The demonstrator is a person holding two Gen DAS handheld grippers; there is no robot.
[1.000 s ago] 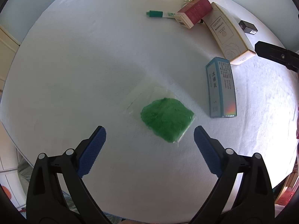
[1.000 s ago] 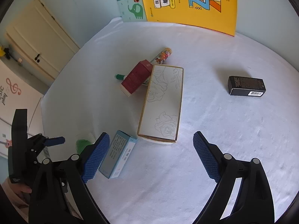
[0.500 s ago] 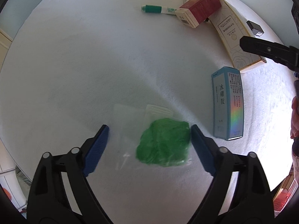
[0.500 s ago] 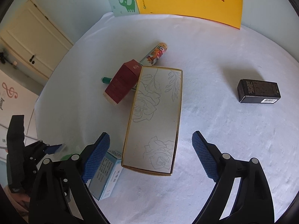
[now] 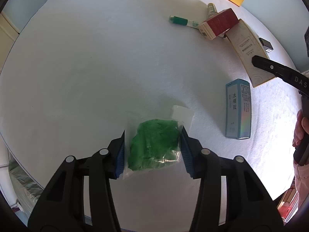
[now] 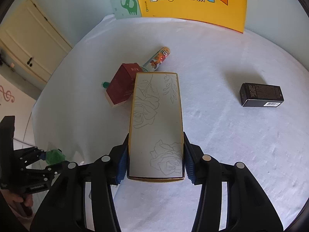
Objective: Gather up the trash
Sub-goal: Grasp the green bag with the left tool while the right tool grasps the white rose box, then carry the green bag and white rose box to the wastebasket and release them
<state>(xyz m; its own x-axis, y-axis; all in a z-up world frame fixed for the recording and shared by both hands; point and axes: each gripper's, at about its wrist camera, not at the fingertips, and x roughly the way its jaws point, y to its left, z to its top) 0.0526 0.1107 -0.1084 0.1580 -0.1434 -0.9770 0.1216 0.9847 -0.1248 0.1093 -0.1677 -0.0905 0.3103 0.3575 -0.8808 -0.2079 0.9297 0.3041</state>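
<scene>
- Your left gripper [image 5: 152,150] had just been closing, and its blue pads [image 5: 119,158] sat tight on both sides of the clear bag of green stuff [image 5: 154,145], which lay on the white table [image 5: 96,67] at the near edge.
- Your right gripper [image 6: 156,160] had just been closing too, and its pads pressed the near end of the long white box with drawn roses [image 6: 156,119].
- The far end of that box touched the dark red box [image 6: 121,85], with a colorful tube [image 6: 158,60] just behind.
- A small black box [image 6: 260,94] lay well apart on the right.
- A light blue box [image 5: 238,108] lay right of the bag.
- A green pen [image 5: 181,21] lay at the far side.
</scene>
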